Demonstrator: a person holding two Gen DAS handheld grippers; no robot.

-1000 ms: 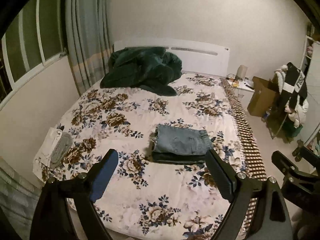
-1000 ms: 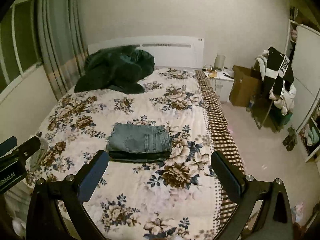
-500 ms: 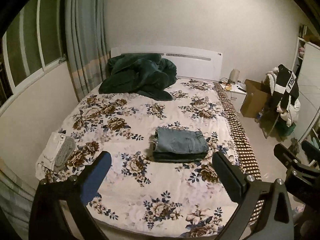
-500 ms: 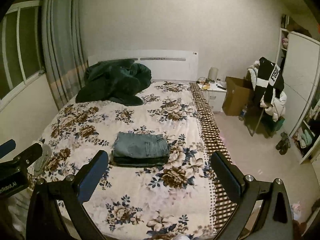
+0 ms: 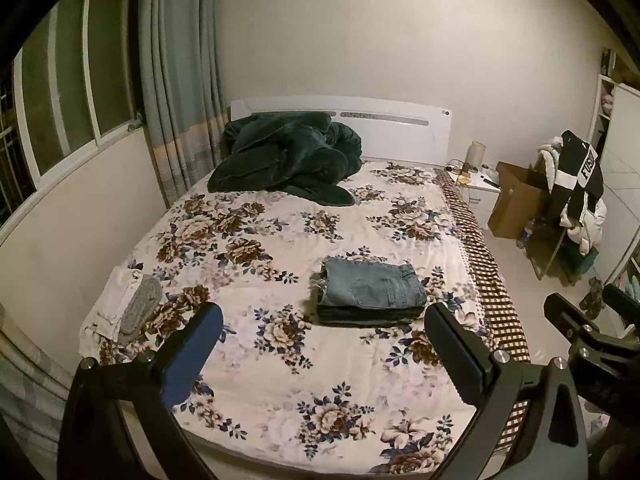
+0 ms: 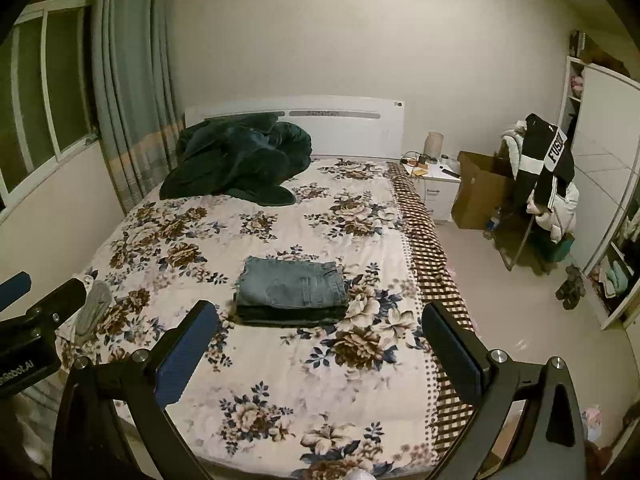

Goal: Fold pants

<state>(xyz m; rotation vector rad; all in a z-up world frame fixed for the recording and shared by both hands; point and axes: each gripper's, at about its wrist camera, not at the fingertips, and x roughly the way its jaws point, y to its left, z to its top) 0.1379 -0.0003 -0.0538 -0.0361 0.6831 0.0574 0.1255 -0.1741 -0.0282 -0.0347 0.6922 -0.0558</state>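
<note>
- Where the left wrist view shows a white cloth [image 5: 114,300] and grey cloth [image 5: 141,307] at the bed's [image 5: 280,392] left edge, we see only the grey one in the right view.
- We count one stack of folded pants [image 5: 370,293] and two grippers.
- The pants lie mid-bed, beyond the left gripper [image 5: 324,354] and right gripper [image 6: 320,350], untouched; both spread wide, holding nothing.

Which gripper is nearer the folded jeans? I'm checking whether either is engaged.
Neither clearly. Left gripper is back from the folded jeans, which lie toward its right finger; right gripper is equally withdrawn, jeans toward its left finger.
</note>
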